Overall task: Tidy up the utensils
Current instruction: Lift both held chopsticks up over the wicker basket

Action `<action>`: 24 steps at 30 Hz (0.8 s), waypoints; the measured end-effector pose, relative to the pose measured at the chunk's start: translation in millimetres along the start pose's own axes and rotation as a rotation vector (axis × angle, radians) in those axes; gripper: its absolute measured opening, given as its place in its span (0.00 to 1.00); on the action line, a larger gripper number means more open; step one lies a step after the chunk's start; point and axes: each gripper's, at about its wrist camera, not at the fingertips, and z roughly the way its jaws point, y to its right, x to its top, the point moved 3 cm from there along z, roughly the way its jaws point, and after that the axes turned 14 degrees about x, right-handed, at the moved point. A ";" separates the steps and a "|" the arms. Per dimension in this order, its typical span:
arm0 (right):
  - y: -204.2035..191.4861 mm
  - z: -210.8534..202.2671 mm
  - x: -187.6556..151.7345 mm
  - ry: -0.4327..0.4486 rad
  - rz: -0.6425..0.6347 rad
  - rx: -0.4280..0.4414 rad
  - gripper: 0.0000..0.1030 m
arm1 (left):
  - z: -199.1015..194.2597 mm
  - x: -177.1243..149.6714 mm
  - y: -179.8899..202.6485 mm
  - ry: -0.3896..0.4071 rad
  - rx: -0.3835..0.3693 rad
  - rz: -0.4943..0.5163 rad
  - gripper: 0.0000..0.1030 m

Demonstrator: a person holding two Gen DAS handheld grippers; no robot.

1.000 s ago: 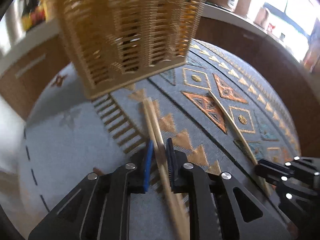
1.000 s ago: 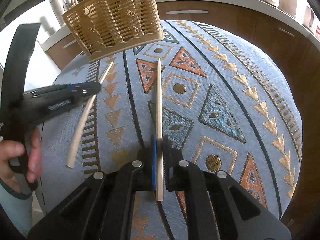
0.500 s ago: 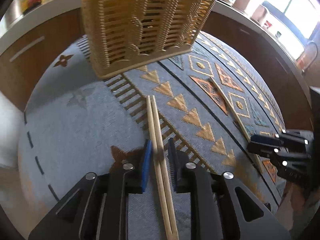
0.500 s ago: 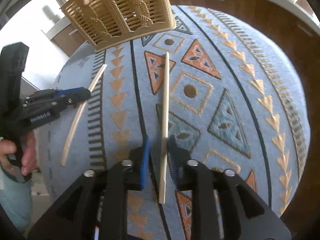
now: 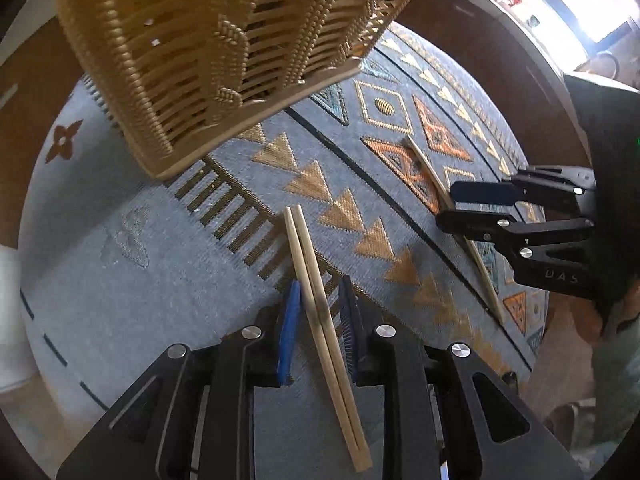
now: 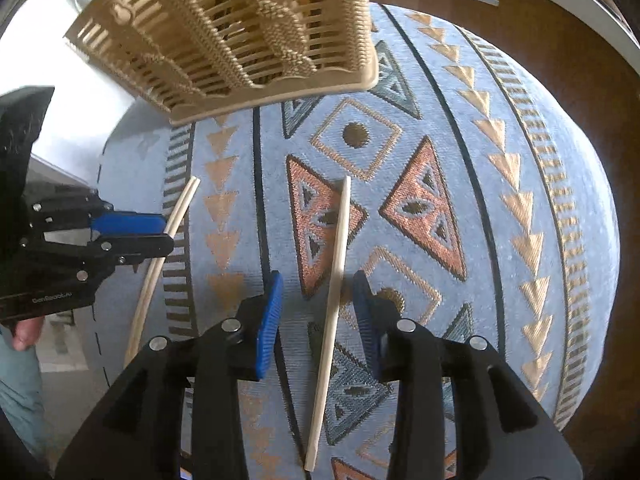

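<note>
My left gripper (image 5: pixel 318 316) has just been opening; its jaws stand apart with the chopstick pair (image 5: pixel 320 300) lying between them on the patterned cloth (image 5: pixel 120 280), pads clear of the wood. My right gripper (image 6: pixel 318 312) has also just been opening, jaws wider, around a single chopstick (image 6: pixel 334 280) flat on the cloth. The wicker basket (image 5: pixel 208 48) stands beyond both.

Both wrist views look steeply down, close over the patterned cloth (image 5: pixel 132 280), sharing the basket (image 6: pixel 240 32)
</note>
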 end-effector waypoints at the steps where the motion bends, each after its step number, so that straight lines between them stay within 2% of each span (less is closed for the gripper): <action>1: -0.6 1.1 1.6 -0.008 -0.002 -0.004 0.32 | 0.6 1.1 1.0 -0.005 0.006 0.009 0.18; 5: -3.0 3.3 2.2 -0.044 0.006 -0.008 0.25 | -1.2 0.5 8.7 -0.014 0.047 0.062 0.23; 10: -1.9 5.0 5.4 -0.057 0.015 -0.032 0.05 | -0.3 -1.6 28.0 0.020 0.167 0.104 0.24; 11: 0.0 4.1 5.3 -0.057 0.013 -0.031 0.05 | 0.0 -1.4 29.7 0.023 0.183 0.102 0.23; 12: 0.1 2.9 4.0 -0.057 0.006 -0.034 0.05 | 0.2 -1.9 32.2 0.031 0.234 0.110 0.12; 15: 1.3 0.2 2.6 -0.050 -0.010 -0.033 0.05 | -0.6 -6.4 37.3 0.084 0.297 0.088 0.11; 17: 3.1 -1.8 0.8 -0.033 -0.002 -0.009 0.04 | -3.1 -14.8 42.5 0.159 0.338 0.067 0.10; 19: 6.2 -6.4 -12.4 0.002 0.011 0.054 0.04 | -5.7 -24.8 47.3 0.217 0.301 0.033 0.09; 21: 10.3 -15.3 -19.9 0.054 0.005 0.082 0.04 | -14.8 -34.9 45.4 0.278 0.226 -0.039 0.09; 24: 9.2 -36.3 -30.1 0.168 -0.028 0.136 0.04 | -40.1 -48.4 40.6 0.431 0.169 -0.146 0.09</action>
